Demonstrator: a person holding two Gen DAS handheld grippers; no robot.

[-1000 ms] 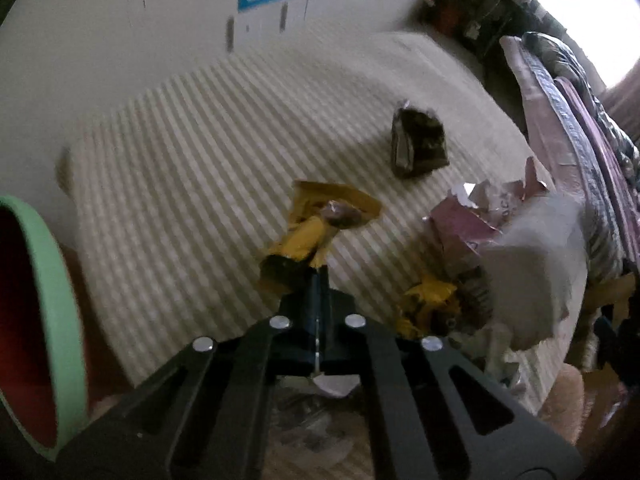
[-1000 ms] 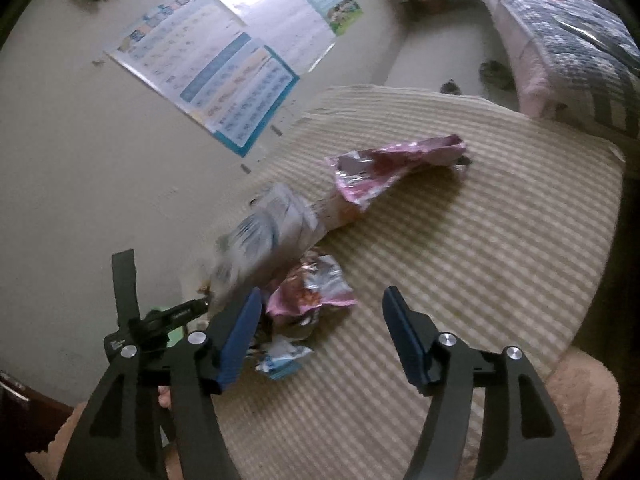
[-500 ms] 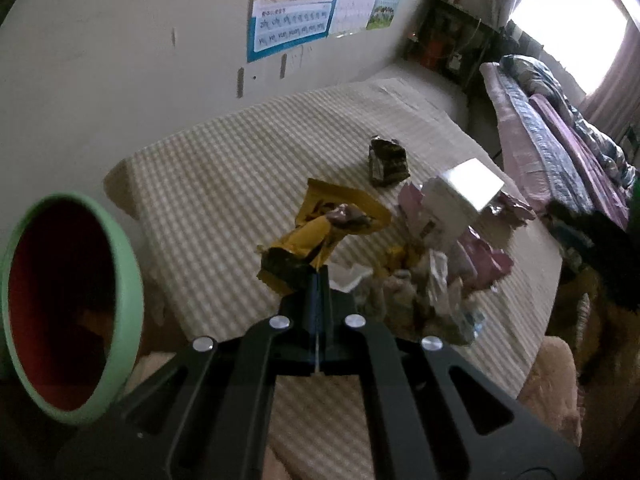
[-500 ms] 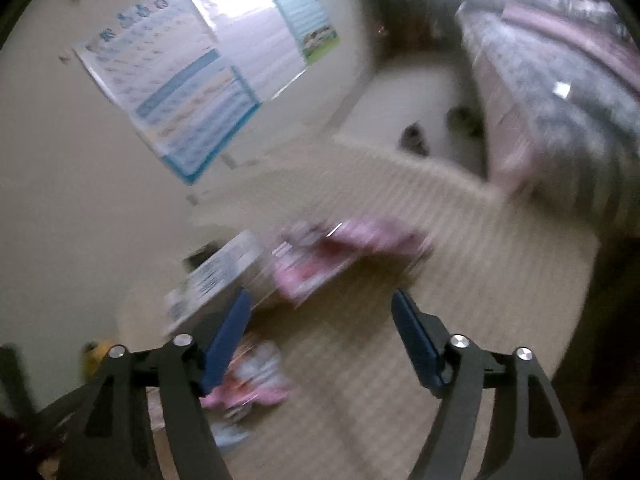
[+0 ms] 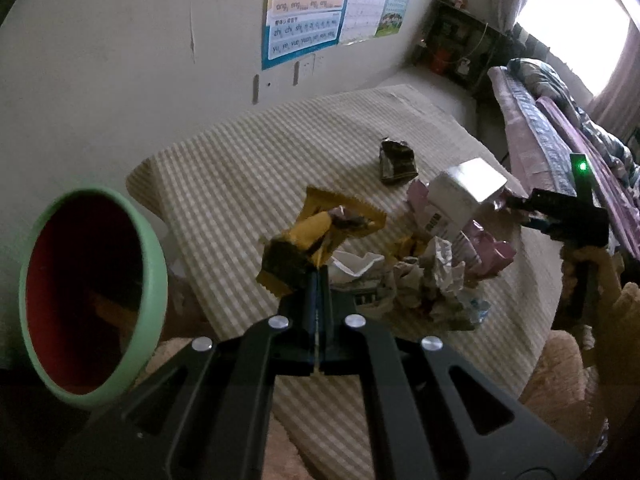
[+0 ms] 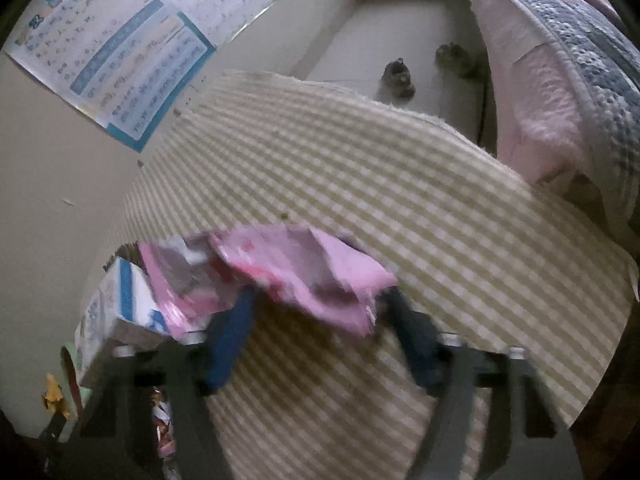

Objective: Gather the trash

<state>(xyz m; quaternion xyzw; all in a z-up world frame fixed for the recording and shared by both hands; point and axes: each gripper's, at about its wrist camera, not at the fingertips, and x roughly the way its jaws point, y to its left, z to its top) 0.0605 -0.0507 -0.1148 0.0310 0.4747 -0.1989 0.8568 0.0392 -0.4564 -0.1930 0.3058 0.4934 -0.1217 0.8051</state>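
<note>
Since the earlier frame the right tool [image 6: 316, 312] has dropped to the pink wrapper [image 6: 304, 272] on the table [image 6: 440, 216], jaws closing astride it; contact apparently unmade. Left tool [image 5: 318, 280] stays clamped on the yellow wrapper [image 5: 316, 236], lifted beside the green bin [image 5: 154, 264].

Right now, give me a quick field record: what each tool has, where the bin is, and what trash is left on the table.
left tool: shut on yellow wrapper, lifted off the table
right tool: jaws just closing, astride pink wrapper, grip unclear
bin: green rim, left of the table
left on table: dark wrapper, white box, crumpled pile
</note>
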